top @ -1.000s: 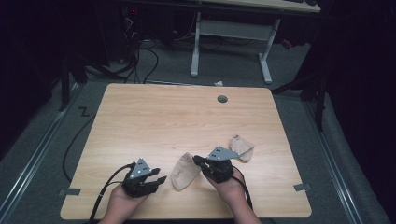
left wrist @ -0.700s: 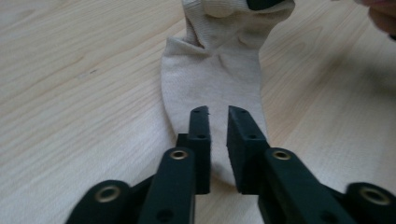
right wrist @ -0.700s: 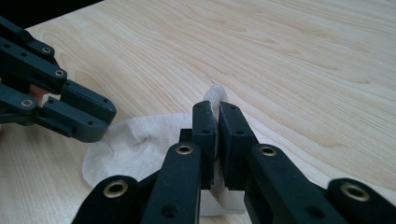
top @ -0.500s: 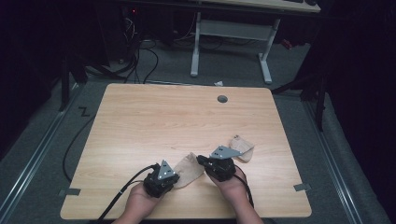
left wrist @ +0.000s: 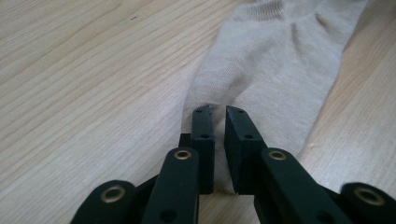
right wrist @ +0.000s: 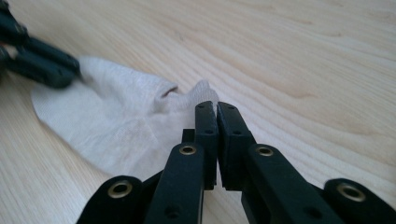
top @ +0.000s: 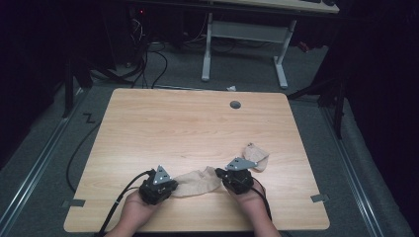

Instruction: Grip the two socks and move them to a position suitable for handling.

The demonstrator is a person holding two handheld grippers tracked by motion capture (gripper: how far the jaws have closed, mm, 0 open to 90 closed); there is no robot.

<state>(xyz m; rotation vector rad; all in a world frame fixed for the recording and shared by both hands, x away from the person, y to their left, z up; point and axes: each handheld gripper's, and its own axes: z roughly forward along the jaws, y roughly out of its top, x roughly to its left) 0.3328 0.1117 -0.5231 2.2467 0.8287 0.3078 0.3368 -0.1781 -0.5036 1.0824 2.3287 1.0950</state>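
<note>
Left gripper (left wrist: 218,109), having just closed, pinched the left end of the beige sock (top: 197,180) at the table's (top: 197,128) near edge; right gripper (right wrist: 217,106) clenched its right end. Since the earlier frame, the left hand had moved right to the sock.

Left gripper (left wrist: 219,111) sits low over the wooden table (left wrist: 84,84), both black jaws rising from the bottom edge with a narrow gap between them. Jaws have just been opening a little; tips are at the near end of a beige sock (left wrist: 275,60), thin edge of fabric between them, can't tell if the pads actually press it. Sock lies flat, running up and right to the top edge, a few soft creases near the far end.
</note>
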